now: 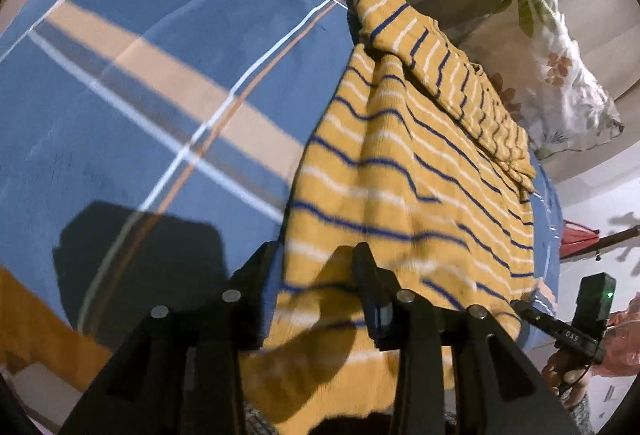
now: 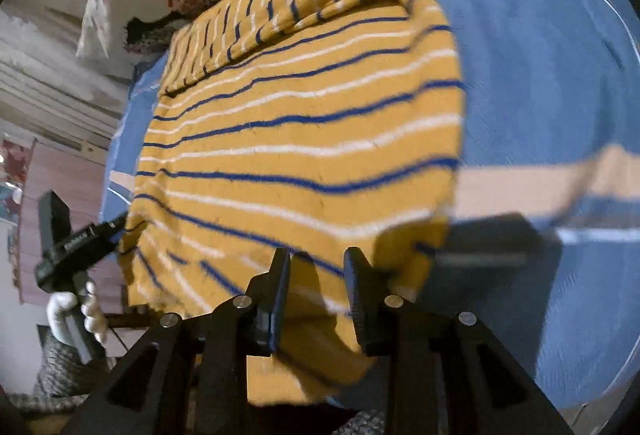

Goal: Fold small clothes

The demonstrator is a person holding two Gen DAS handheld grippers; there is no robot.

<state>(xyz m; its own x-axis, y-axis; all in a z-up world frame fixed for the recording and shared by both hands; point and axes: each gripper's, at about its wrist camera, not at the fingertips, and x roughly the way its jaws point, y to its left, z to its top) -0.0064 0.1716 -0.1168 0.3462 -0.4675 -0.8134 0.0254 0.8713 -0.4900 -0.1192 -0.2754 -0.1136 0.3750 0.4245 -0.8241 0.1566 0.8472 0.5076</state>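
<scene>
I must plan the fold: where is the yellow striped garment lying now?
The yellow striped garment lies on the blue checked bedsheet, right of centre in the left wrist view, near the floral pillows.
</scene>
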